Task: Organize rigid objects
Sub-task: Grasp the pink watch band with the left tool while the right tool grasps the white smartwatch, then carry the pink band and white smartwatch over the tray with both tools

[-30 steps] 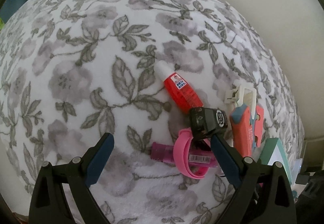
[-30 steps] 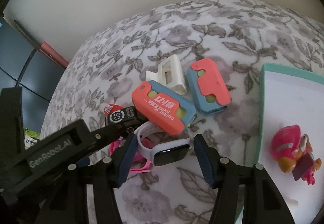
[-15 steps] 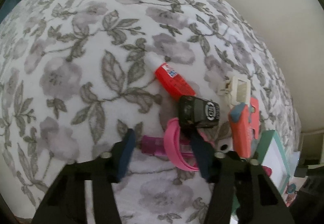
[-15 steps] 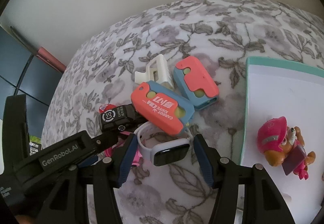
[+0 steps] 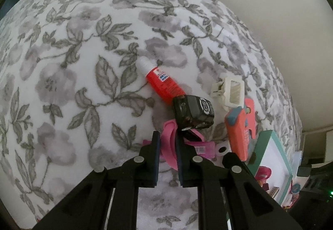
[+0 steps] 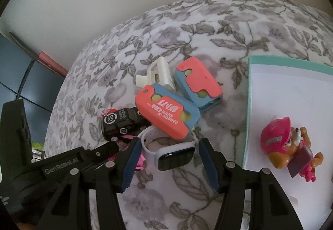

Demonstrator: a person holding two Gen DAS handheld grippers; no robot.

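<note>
Red glue tube (image 5: 164,85): lower end hidden under black toy car (image 5: 193,112); label print too small to read.
Pink plastic watch strap (image 5: 167,142): lower loop hidden behind left gripper (image 5: 167,142) fingers.
Teal-rimmed white tray (image 6: 248,105): cut off by right edge of right wrist view.
White smartwatch (image 6: 174,157): strap partly under coral-and-blue toy case (image 6: 166,113).

L tool (image 5: 168,142) pinched tight, angled down, R tool (image 6: 169,155) half-open, angled down
</note>
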